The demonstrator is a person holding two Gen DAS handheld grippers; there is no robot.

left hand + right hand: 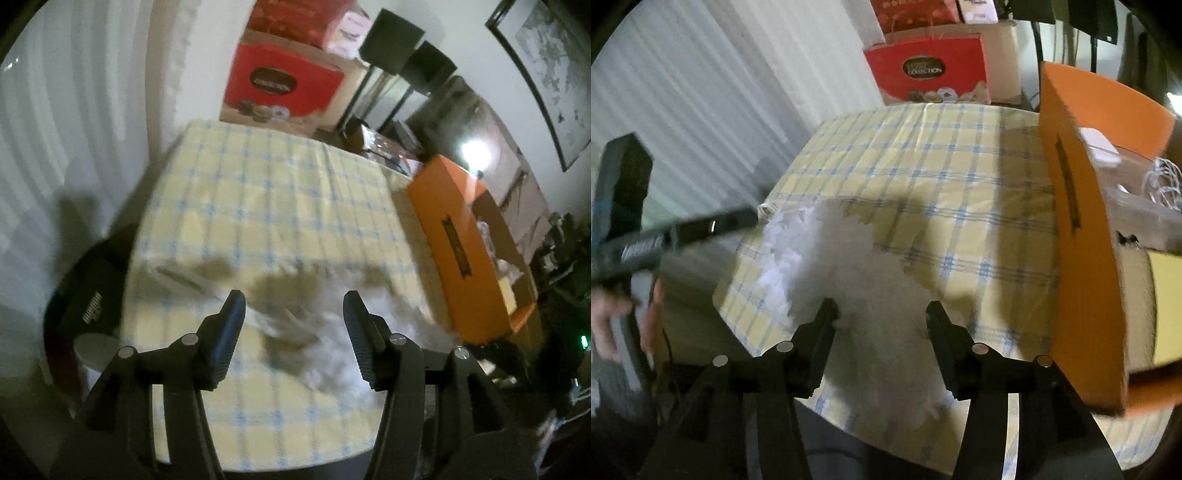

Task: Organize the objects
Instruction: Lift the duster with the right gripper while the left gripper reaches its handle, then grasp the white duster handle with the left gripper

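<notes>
Both your left gripper (293,306) and right gripper (881,314) hang with jaws wide, empty, over the white fluffy thing (849,266); pinch it, then lift toward the orange box (1078,221) at three o'clock.

Tablecloth (280,192) looks like woven cloth, matt, yellow with a blue check, lightly creased; the white fluffy thing (849,266) on it reads as soft, feathery or furry, matt, too blurred to name the material. Orange box (1082,236) is smooth matt cardboard with bare brown card inside; the red box (284,83) behind is printed card with a slight sheen. Left gripper (293,332) and right gripper (881,328) are matt black plastic with ribbed pads (227,343) and shiny metal pins.
</notes>
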